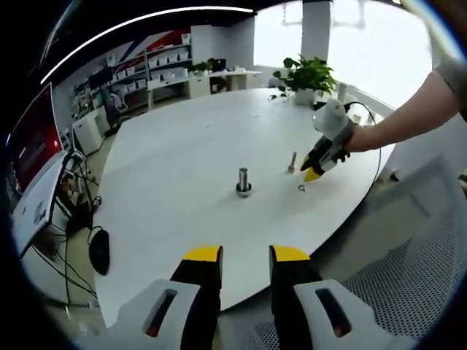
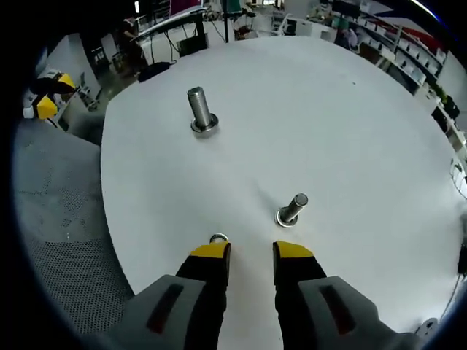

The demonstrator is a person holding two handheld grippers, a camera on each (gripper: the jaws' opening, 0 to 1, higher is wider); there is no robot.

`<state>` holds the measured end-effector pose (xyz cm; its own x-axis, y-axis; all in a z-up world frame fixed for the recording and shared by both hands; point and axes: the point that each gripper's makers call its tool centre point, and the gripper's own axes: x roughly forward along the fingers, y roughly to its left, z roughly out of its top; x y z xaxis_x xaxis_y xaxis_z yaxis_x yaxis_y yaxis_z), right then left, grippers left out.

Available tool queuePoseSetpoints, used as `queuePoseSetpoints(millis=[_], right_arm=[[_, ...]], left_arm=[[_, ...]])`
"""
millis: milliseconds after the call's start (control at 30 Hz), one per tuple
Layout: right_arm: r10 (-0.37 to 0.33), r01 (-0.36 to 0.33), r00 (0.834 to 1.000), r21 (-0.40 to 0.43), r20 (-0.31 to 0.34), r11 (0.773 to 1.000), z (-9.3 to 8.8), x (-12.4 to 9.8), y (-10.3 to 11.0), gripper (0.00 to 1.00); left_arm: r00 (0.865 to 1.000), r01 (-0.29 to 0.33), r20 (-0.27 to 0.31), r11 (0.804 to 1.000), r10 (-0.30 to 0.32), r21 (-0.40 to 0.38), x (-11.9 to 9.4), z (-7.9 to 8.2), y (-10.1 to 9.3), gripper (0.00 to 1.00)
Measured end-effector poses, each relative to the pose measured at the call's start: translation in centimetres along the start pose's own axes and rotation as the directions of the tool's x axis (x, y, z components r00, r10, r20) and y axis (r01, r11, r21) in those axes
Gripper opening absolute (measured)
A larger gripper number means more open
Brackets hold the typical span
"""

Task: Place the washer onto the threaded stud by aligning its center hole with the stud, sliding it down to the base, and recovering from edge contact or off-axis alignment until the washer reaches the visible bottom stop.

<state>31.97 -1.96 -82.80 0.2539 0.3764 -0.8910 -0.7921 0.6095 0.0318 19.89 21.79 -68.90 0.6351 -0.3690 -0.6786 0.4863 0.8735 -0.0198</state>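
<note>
A: Washer (image 2: 218,238), small metal ring, flat on the white round table (image 2: 350,131), near the table's edge, touching or just ahead of the right gripper's (image 2: 252,251) left-hand yellow tip. In the left gripper view the same washer (image 1: 301,188) lies just below that gripper (image 1: 315,173).

B: Gripper states?

A: Right gripper: jaws parted, nothing between them, tips low over the table. Left gripper (image 1: 244,255): jaws likewise parted and empty, held off the table's edge.

B: Studs?

A: Two. Smaller threaded stud (image 2: 292,209), upright on its flange, just beside the right gripper's tips and near the washer; bare, no ring on it. Larger stud (image 2: 200,111), upright on its base, further in toward the table's middle, well apart from the washer.

B: Other items?

A: Potted plant (image 1: 306,76) at the table's far edge in the left gripper view; person's arm (image 1: 408,117) holding the right gripper; mesh chair (image 2: 66,219) beside the table's edge
</note>
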Motion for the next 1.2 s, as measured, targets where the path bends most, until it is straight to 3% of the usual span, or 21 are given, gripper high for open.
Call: queuePoseSetpoints(millis=[100, 200, 300, 467, 600, 833, 867, 967, 1100, 1200], right_arm=[[0.034, -0.034, 0.999, -0.013, 0.012, 0.999, 0.3, 0.2, 1.2, 0.26], [0.065, -0.067, 0.998, -0.064, -0.02, 0.996, -0.1, 0.5, 2.2, 0.26], [0.064, -0.071, 0.996, -0.111, -0.062, 0.991, -0.6, 0.9, 2.3, 0.25], [0.067, -0.076, 0.995, -0.133, -0.07, 0.988, -0.4, 1.0, 2.0, 0.23], [0.049, -0.076, 0.993, -0.272, -0.104, 0.959, -0.5, 1.1, 1.9, 0.21], [0.071, -0.116, 0.986, -0.318, -0.149, 0.941, 0.0, 1.4, 2.3, 0.17], [0.067, -0.127, 0.983, -0.365, -0.173, 0.922, 0.0, 1.5, 2.4, 0.16], [0.053, -0.143, 0.973, -0.403, -0.226, 0.904, -0.1, 1.6, 2.6, 0.15], [0.056, -0.163, 0.957, -0.37, -0.284, 0.915, 0.1, 1.8, 2.4, 0.14], [0.025, -0.16, 0.946, -0.399, -0.323, 0.903, 0.0, 1.7, 2.6, 0.14]], left_arm=[[1.0, 0.003, -0.005, 1.0, -0.003, -0.003, 0.1, -0.1, 0.0, 0.23], [1.0, 0.004, -0.009, 1.0, -0.004, -0.001, 0.1, -0.2, -0.1, 0.23], [1.0, 0.0, -0.005, 1.0, 0.0, -0.009, 0.1, -0.1, 0.0, 0.23], [1.0, 0.0, -0.01, 1.0, 0.0, -0.008, 0.2, -0.2, 0.0, 0.23], [1.0, -0.001, -0.009, 1.0, 0.0, -0.011, 0.2, -0.2, 0.0, 0.23], [1.0, 0.001, -0.016, 1.0, -0.002, -0.012, 0.2, -0.3, 0.0, 0.23], [1.0, 0.002, -0.017, 1.0, -0.003, -0.013, 0.2, -0.3, -0.1, 0.23], [1.0, 0.0, -0.018, 1.0, 0.0, -0.015, 0.2, -0.3, 0.0, 0.23], [1.0, 0.001, -0.025, 1.0, -0.001, -0.012, 0.3, -0.5, 0.0, 0.23], [1.0, 0.002, -0.027, 1.0, -0.002, -0.01, 0.3, -0.5, 0.0, 0.23]])
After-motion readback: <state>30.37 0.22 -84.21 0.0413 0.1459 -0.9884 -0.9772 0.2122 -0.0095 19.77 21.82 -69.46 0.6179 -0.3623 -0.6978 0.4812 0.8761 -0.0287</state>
